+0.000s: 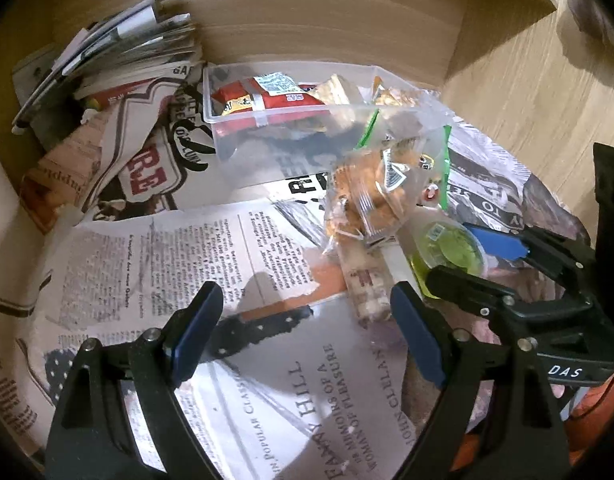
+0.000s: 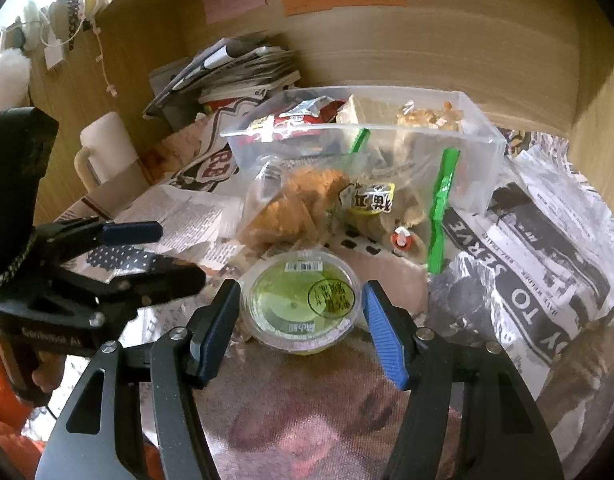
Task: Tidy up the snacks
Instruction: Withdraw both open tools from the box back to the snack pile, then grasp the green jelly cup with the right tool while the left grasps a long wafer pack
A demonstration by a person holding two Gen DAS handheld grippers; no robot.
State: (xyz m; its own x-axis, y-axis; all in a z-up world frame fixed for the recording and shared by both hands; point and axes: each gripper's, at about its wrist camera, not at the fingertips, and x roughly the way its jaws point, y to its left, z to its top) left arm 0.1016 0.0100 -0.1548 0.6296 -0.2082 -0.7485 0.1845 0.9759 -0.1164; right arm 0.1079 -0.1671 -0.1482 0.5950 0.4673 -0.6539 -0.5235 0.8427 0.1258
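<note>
Your two grippers over the snack table, jaws apart.

Your right gripper (image 2: 301, 312) straddles the green jelly cup (image 2: 301, 302), which sits on the newspaper-covered table (image 2: 547, 264); a sliver of gap shows at each pad, so nothing is gripped. Your left gripper (image 1: 307, 332) stands wide open and empty above the papers. The zip bag of snacks (image 2: 347, 204) leans against the clear bin (image 2: 483, 160), just behind the cup.

Hidden under printed sheets: nearly all of the desk (image 1: 527, 92). Cut off behind the zip bag (image 2: 347, 196): the near wall of the clear box (image 2: 475, 148). Too small to read: the green cup (image 2: 303, 300) label. Blurred, unidentifiable: paper stack (image 1: 119, 52).
</note>
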